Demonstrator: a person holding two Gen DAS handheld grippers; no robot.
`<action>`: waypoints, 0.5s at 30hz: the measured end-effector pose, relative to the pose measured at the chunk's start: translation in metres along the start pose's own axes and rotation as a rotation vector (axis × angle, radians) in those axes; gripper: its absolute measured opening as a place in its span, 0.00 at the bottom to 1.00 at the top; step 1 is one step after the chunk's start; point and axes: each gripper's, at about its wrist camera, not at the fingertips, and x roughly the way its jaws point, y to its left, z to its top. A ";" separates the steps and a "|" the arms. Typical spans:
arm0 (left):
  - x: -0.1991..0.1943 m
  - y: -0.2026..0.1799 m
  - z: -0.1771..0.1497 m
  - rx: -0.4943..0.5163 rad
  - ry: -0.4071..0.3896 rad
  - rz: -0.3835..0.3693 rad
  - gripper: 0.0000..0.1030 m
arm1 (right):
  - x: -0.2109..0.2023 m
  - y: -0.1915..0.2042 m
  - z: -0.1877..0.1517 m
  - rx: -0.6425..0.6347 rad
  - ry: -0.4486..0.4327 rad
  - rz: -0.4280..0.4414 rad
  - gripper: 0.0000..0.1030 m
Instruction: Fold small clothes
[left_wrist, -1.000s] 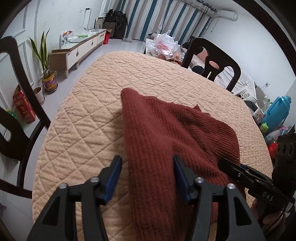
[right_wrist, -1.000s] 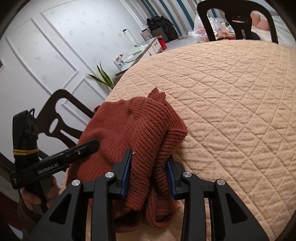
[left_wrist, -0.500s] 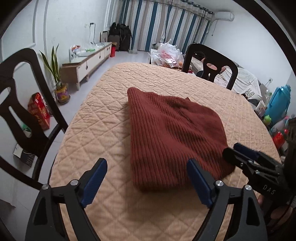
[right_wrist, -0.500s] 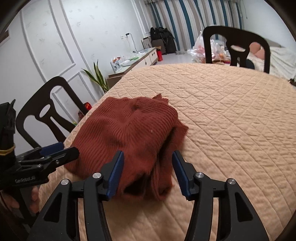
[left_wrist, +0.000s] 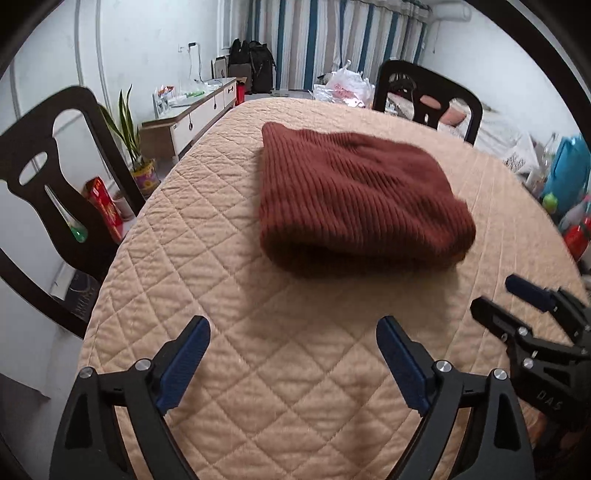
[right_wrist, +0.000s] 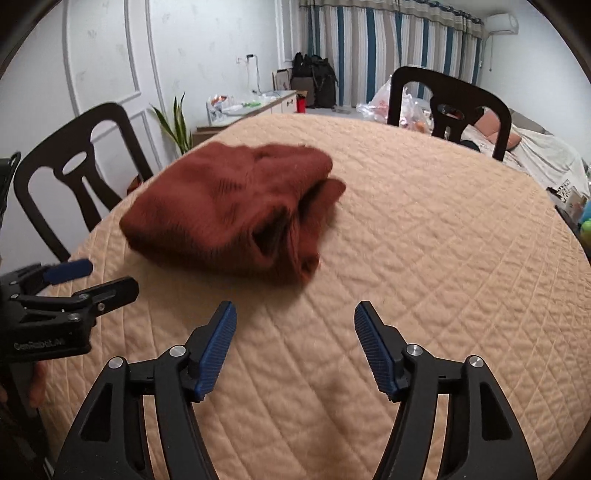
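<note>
The folded sweater (left_wrist: 354, 199) was rust-red ribbed knit, matt and fuzzy. The worktop (left_wrist: 258, 350) wore a quilted beige cloth with diamond stitching. The left tongs (left_wrist: 291, 362) were matt black plastic with ridged blue pads (left_wrist: 183, 363) and shiny metal screws.

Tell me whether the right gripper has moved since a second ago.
Yes. The right gripper has pulled back off the sweater, toward the near edge of the table, jaws opening with nothing between them.

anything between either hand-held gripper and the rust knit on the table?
Nothing visible. Only bare quilted table cover lies between the left hand-held gripper and the folded knit, and the same for the right hand-held gripper. Both sets of jaws are opening with nothing between them, clear of the cloth.
</note>
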 end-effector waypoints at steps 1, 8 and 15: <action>0.000 -0.003 -0.002 0.012 0.002 -0.003 0.90 | -0.001 -0.001 -0.002 0.002 0.000 -0.004 0.65; 0.003 -0.019 -0.011 0.063 0.022 0.017 0.92 | -0.003 -0.001 -0.012 0.001 0.022 -0.019 0.65; 0.010 -0.019 -0.014 0.050 0.032 0.023 0.93 | -0.001 -0.009 -0.014 0.036 0.033 -0.044 0.65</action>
